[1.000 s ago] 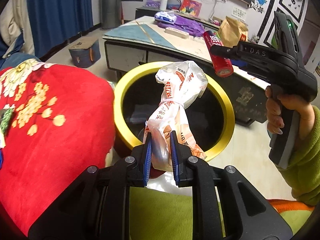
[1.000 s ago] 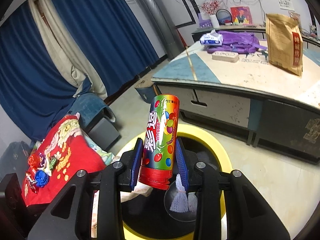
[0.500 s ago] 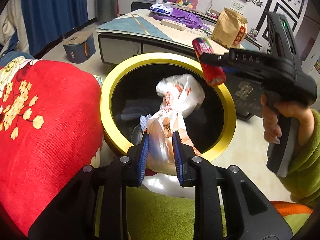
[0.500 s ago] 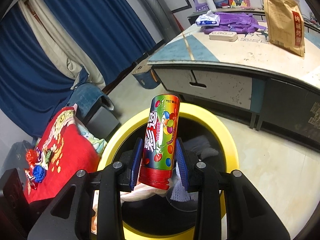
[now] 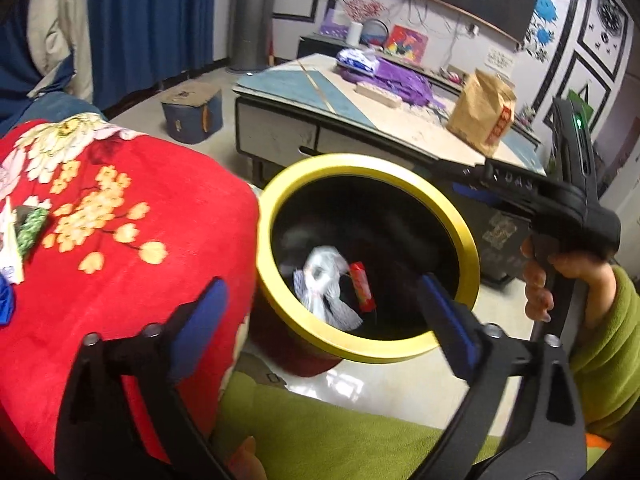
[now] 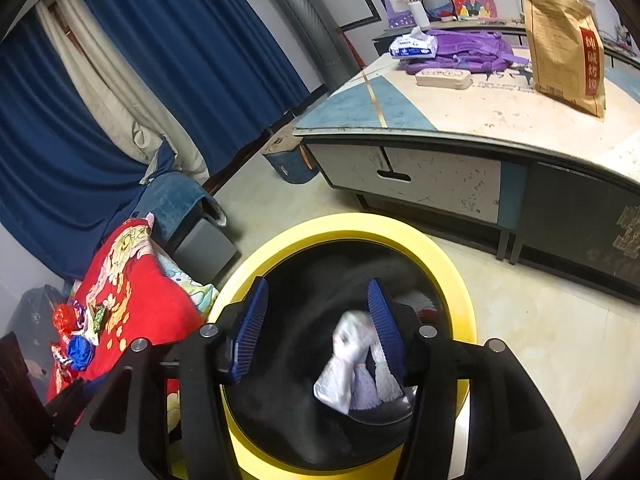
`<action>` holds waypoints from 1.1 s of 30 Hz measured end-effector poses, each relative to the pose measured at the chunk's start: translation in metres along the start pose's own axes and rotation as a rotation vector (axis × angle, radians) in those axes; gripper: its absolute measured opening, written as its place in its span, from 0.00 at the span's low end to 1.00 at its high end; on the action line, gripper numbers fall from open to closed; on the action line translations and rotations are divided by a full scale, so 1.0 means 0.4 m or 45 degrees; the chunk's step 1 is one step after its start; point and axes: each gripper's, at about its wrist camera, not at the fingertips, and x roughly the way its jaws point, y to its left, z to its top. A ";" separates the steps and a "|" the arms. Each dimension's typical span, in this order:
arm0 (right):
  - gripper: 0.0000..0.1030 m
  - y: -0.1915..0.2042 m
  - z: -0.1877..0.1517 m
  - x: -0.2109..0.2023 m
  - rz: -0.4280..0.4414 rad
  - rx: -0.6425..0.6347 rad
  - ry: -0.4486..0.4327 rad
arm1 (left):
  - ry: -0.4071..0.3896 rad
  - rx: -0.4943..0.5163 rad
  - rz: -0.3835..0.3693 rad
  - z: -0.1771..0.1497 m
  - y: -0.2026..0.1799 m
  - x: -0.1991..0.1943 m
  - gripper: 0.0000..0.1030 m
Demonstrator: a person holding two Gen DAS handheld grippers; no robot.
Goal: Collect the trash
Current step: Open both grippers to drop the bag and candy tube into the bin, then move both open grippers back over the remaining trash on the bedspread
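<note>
A bin with a yellow rim (image 5: pixel 469 248) stands on the floor below both grippers. In it lie a crumpled white plastic bag (image 5: pixel 320 276) and a red candy tube (image 5: pixel 362 285). My left gripper (image 5: pixel 324 316) hangs over the bin's near edge, its jaws opening wide with nothing between them. My right gripper (image 6: pixel 318 328) is over the bin mouth (image 6: pixel 360 224), jaws opening and empty, with the bag (image 6: pixel 344 360) seen beyond its right pad. From the left wrist the right gripper (image 5: pixel 460 180) reaches in from the right, held by a hand.
A red floral blanket (image 5: pixel 120 220) rises left of the bin, with candy wrappers (image 6: pixel 76 332) on it. Behind the bin a low table (image 6: pixel 480 128) carries a brown paper bag (image 6: pixel 568 40) and a purple bag (image 6: pixel 468 50). A green sleeve (image 5: pixel 608 340) is at right.
Both grippers have opened. The plastic bag dropped from the left gripper and the candy tube from the right one; both now lie in the bin.
</note>
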 end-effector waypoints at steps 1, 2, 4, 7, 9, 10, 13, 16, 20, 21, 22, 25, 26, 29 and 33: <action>0.52 0.007 0.001 -0.004 0.006 -0.011 -0.008 | -0.014 -0.015 0.008 0.001 0.007 -0.009 0.89; 0.52 0.012 0.000 -0.007 0.009 -0.020 -0.012 | -0.022 -0.023 0.014 0.003 0.011 -0.015 0.89; 0.52 0.023 0.001 -0.013 0.011 -0.039 -0.021 | -0.042 -0.038 0.031 0.005 0.019 -0.026 0.89; 0.53 0.043 0.003 -0.026 0.016 -0.068 -0.043 | -0.071 -0.058 0.060 0.007 0.029 -0.042 0.89; 0.53 0.055 0.002 -0.035 0.017 -0.089 -0.058 | -0.096 -0.074 0.075 0.007 0.040 -0.059 0.89; 0.54 0.060 0.003 -0.038 0.019 -0.097 -0.064 | -0.106 -0.078 0.082 0.006 0.044 -0.066 0.89; 0.58 0.085 0.004 -0.053 0.035 -0.127 -0.090 | -0.150 -0.096 0.118 0.006 0.062 -0.096 0.89; 0.60 0.108 0.004 -0.066 0.046 -0.158 -0.114 | -0.187 -0.124 0.145 0.005 0.083 -0.122 0.89; 0.62 0.140 0.002 -0.077 0.059 -0.198 -0.128 | -0.224 -0.169 0.170 -0.003 0.115 -0.155 0.89; 0.62 0.148 0.001 -0.080 0.060 -0.209 -0.133 | -0.234 -0.178 0.179 -0.005 0.122 -0.163 0.89; 0.63 0.156 0.000 -0.083 0.064 -0.221 -0.136 | -0.250 -0.191 0.194 -0.008 0.131 -0.174 0.89; 0.63 0.180 -0.006 -0.087 0.075 -0.255 -0.142 | -0.279 -0.224 0.215 -0.015 0.152 -0.197 0.89; 0.63 0.186 -0.008 -0.087 0.078 -0.264 -0.141 | -0.286 -0.233 0.219 -0.015 0.160 -0.203 0.89; 0.64 0.217 -0.020 -0.092 0.092 -0.302 -0.145 | -0.317 -0.260 0.242 -0.021 0.178 -0.227 0.89; 0.68 0.263 -0.039 -0.102 0.121 -0.359 -0.161 | -0.363 -0.275 0.283 -0.024 0.198 -0.263 0.89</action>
